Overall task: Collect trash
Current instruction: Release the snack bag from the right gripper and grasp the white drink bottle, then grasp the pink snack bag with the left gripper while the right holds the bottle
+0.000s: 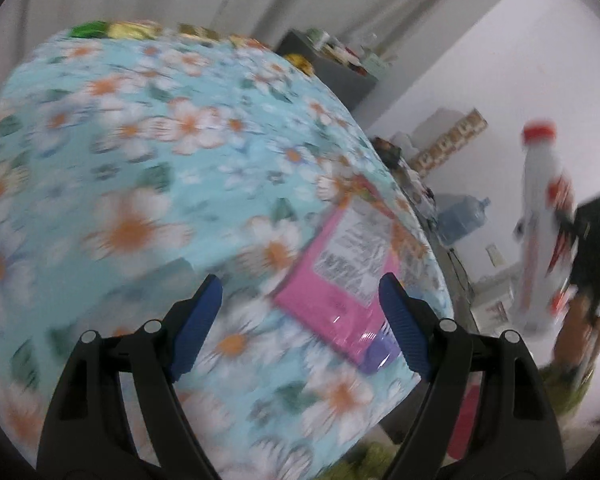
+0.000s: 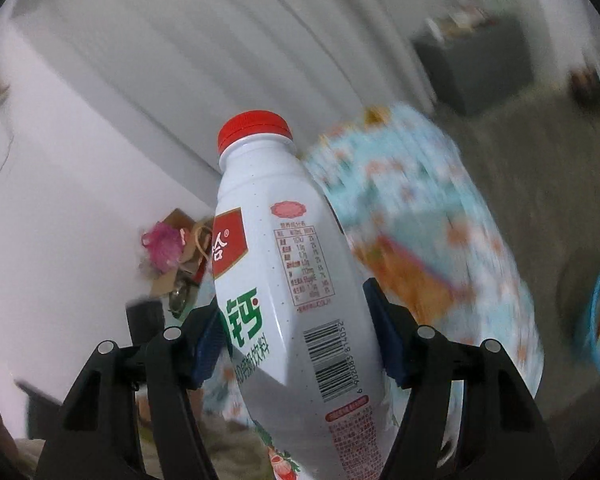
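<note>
The right gripper (image 2: 292,330) has its fingers clamped on the white bottle (image 2: 296,280), lifted clear of the desk (image 1: 140,160). The left gripper (image 1: 300,320) hangs wide open and empty above the pink packet (image 1: 340,280), not yet collected. No bin is visible.

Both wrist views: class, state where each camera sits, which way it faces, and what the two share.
Left wrist: on the open left gripper, facing down over the floral tablecloth and pink packet.
Right wrist: on the right gripper, facing along the clamped white bottle toward curtains.
Shared: bottle and tablecloth.
</note>
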A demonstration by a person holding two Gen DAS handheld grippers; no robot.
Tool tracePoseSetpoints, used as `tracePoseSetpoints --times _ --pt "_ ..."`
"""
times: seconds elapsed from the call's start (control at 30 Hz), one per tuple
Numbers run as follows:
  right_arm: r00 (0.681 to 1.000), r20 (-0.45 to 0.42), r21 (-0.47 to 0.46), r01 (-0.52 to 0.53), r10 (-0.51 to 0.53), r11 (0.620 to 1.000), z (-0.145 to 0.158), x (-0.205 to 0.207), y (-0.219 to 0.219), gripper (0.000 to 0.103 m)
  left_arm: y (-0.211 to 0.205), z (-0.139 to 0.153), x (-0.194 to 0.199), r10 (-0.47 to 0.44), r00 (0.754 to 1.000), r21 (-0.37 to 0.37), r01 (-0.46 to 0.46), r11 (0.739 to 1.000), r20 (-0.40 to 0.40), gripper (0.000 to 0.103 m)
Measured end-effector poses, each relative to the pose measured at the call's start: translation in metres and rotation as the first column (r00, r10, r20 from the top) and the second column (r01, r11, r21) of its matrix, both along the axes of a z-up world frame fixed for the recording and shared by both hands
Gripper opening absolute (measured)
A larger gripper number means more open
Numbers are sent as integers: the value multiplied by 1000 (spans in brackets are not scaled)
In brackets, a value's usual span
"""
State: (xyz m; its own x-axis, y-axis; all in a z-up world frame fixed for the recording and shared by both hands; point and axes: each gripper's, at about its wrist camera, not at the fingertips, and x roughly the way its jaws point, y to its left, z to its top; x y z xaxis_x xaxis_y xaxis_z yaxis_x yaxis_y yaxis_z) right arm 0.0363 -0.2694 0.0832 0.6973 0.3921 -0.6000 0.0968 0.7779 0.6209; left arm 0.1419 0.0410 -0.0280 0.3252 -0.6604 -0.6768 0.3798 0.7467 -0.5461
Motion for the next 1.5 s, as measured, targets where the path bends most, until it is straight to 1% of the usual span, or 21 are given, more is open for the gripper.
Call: tracePoseSetpoints --times 0.1,0.13,0.2,0.3,0.4,0.5,0.53,0.57,0.63,0.7,0.8,0.9,0.97,1.0,1.07,1.1,1.17,1.27,1.33,1.43,1.5 --pt "994 -95 89 62 -53 994 -50 0 -7 63 -27 -12 22 -30 999 60 32 998 -34 76" --pt "990 -125 119 77 -62 990 -68 3 -8 63 -38 -18 30 -42 998 91 46 995 -50 73" --pt "986 -155 136 87 -65 987 -88 11 -8 63 -50 -27 38 -57 995 126 67 990 -81 71" --pt "977 -206 135 90 -61 987 -112 25 -8 63 -58 -31 40 -80 991 123 93 988 -106 71" --pt "977 -208 151 82 -50 985 -121 31 -9 62 -55 -32 35 -119 977 26 126 992 -179 71" --pt "981 -193 184 69 -32 980 -126 33 -16 61 -52 -37 22 -179 951 -105 157 982 -253 71" --pt "981 -189 193 66 -29 979 -127 32 -15 60 -48 -39 18 -212 936 -193 161 968 -281 71" --pt "983 -184 207 63 -24 976 -129 33 -17 60 -46 -41 18 -228 926 -258 151 954 -300 71" --pt "984 -177 233 62 -21 970 -132 30 -20 60 -40 -46 22 -234 912 -356 107 928 -336 71" --pt "985 -172 245 62 -19 967 -133 30 -22 60 -37 -51 31 -214 905 -392 57 918 -369 71" --pt "986 -163 241 58 -18 969 -133 31 -21 60 -42 -58 48 -204 888 -417 15 909 -411 66" --pt "988 -155 244 59 -21 968 -134 29 -21 59 -56 -63 57 -224 868 -434 11 901 -443 61" --pt "989 -149 251 62 -24 966 -135 28 -21 59 -70 -63 59 -241 863 -434 28 901 -444 58" --pt "989 -147 255 63 -26 965 -135 27 -21 59 -74 -62 60 -244 864 -426 37 904 -442 55" --pt "989 -144 259 65 -28 964 -134 22 -22 59 -87 -57 55 -240 876 -372 75 925 -419 43" --pt "989 -144 260 66 -29 963 -135 22 -22 59 -92 -54 51 -230 888 -327 96 940 -399 34" --pt "989 -145 257 66 -29 964 -134 20 -22 59 -101 -43 40 -215 920 -208 151 966 -328 30" --pt "989 -147 249 64 -28 966 -133 20 -22 59 -109 -26 25 -218 950 -107 199 974 -222 21" --pt "989 -146 242 65 -30 968 -131 19 -21 59 -111 -15 15 -220 961 -59 213 975 -168 17" --pt "989 -145 231 67 -34 971 -128 17 -19 59 -112 0 -4 -224 972 21 226 974 -76 12" --pt "989 -146 228 68 -35 971 -127 15 -17 59 -119 7 -13 -226 974 55 227 972 -25 9"
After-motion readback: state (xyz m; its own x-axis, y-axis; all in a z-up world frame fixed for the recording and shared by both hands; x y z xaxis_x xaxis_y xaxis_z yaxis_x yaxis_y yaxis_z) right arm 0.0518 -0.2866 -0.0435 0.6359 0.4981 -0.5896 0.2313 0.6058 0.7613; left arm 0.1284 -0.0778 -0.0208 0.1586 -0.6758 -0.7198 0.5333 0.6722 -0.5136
